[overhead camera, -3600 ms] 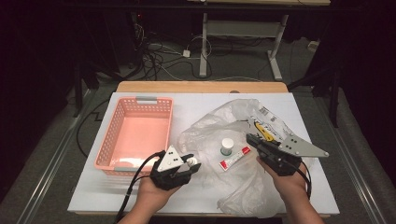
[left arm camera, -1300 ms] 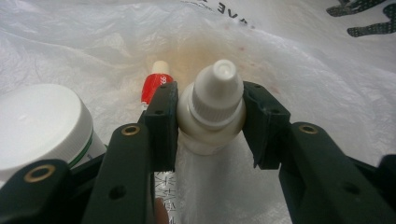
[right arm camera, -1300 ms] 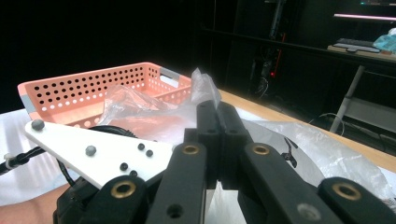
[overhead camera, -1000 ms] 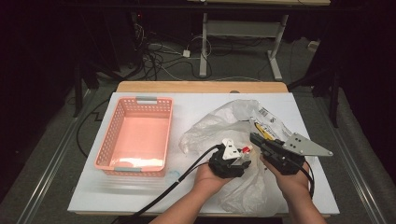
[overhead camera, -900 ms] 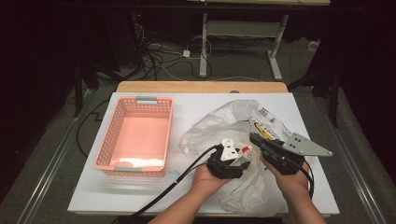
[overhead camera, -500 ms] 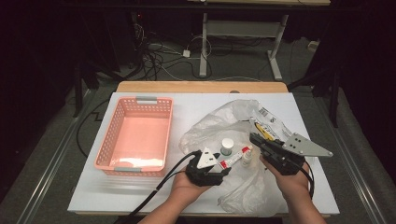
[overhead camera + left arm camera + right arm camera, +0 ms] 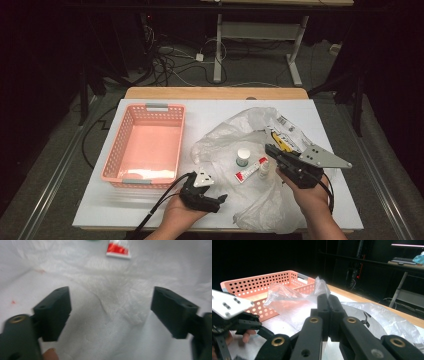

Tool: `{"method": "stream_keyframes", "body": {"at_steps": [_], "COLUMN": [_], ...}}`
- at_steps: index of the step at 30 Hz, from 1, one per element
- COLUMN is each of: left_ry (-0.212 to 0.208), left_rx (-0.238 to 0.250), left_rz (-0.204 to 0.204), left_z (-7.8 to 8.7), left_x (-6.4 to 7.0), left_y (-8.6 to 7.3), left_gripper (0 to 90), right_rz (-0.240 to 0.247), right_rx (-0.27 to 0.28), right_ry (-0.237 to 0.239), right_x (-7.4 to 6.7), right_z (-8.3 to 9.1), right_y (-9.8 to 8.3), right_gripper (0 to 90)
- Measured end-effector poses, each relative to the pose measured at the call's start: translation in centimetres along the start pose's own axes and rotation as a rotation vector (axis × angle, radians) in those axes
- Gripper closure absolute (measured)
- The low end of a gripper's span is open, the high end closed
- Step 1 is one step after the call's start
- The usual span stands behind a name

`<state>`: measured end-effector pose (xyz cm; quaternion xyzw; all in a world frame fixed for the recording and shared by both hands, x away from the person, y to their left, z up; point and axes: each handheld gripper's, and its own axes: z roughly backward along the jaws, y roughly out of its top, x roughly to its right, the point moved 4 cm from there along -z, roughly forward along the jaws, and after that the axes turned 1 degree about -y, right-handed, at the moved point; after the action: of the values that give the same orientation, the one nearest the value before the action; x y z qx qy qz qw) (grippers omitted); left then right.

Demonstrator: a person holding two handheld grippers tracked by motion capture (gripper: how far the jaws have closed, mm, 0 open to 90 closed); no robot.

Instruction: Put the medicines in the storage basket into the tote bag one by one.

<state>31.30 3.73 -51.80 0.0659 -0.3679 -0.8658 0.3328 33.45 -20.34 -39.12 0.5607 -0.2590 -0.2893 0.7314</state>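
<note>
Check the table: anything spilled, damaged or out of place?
Nothing spilled or broken. The clear plastic bag lies crumpled and spread open on the table, with a red-and-white tube, a small white bottle and a white-capped jar loose on it. The pink basket sits squarely.

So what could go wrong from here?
The right gripper pinches the plastic bag; a tug could tip the small bottle or shift the tube lying on it. The left gripper, its jaws just opened and empty, may snag loose film instead of an item.
</note>
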Motion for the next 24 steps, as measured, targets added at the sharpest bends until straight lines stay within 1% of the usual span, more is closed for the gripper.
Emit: {"method": "stream_keyframes", "body": {"at_steps": [1,2,3,4,5,6,7,9,10,12,14,15,17,20,21,22,24], "left_ry": [0.002,-0.006,-0.002,0.002,0.007,-0.007,-0.016,-0.013,-0.013,-0.015,-0.026,-0.021,-0.011,0.003,0.007,0.013,0.012], "left_rx": [-0.008,-0.017,-0.026,-0.031,-0.036,-0.027,-0.024,-0.023,-0.02,-0.017,-0.01,-0.006,0.001,0.01,0.012,0.014,0.014], "left_rz": [0.01,0.019,0.013,-0.009,-0.047,-0.07,-0.076,-0.067,-0.069,-0.094,-0.091,-0.086,-0.065,-0.013,-0.009,-0.014,-0.028], "left_z": [-0.2,-0.4,-0.6,-0.7,-0.9,-0.9,-0.9,-1.1,-1.2,-1.2,-1.3,-1.4,-1.4,-1.3,-1.3,-1.4,-1.4], "left_x": [-0.1,-0.1,0.0,0.3,0.7,1.0,1.2,1.5,1.6,2.0,2.3,2.3,2.3,1.7,1.7,1.8,1.9], "left_y": [0.1,0.3,0.4,0.5,0.6,0.6,0.7,0.8,0.9,0.9,1.0,1.0,1.1,1.1,1.1,1.1,1.1], "left_gripper": [13.2,11.9,9.1,8.9,11.3,15.8,23.5,26.5,28.0,35.0,45.5,49.4,57.0,72.6,77.3,79.2,86.8], "right_rz": [-0.001,-0.001,0.001,0.004,-0.001,-0.005,-0.005,-0.005,-0.006,-0.005,-0.009,-0.009,-0.005,-0.005,-0.006,-0.005,-0.008], "right_rx": [-0.002,-0.003,-0.005,-0.005,-0.006,-0.011,-0.012,-0.016,-0.017,-0.017,-0.02,-0.021,-0.025,-0.028,-0.028,-0.028,-0.028], "right_ry": [0.001,-0.001,-0.003,-0.005,-0.008,-0.009,-0.012,-0.017,-0.02,-0.025,-0.033,-0.034,-0.038,-0.042,-0.044,-0.046,-0.048], "right_x": [0.0,0.0,0.0,0.1,0.1,0.1,0.2,0.3,0.3,0.3,0.3,0.2,0.2,0.1,0.1,0.2,0.2], "right_z": [0.0,0.1,0.1,0.1,0.2,0.2,0.3,0.5,0.6,0.8,1.0,1.1,1.2,1.4,1.5,1.5,1.6], "right_y": [0.0,-0.1,-0.1,-0.1,-0.2,-0.3,-0.4,-0.6,-0.6,-0.6,-0.7,-0.8,-0.9,-0.9,-1.0,-1.0,-1.0], "right_gripper": [90.0,90.0,90.0,90.0,90.0,90.0,90.0,90.0,90.0,90.0,90.0,90.0,90.0,90.0,90.0,90.0,90.0]}}
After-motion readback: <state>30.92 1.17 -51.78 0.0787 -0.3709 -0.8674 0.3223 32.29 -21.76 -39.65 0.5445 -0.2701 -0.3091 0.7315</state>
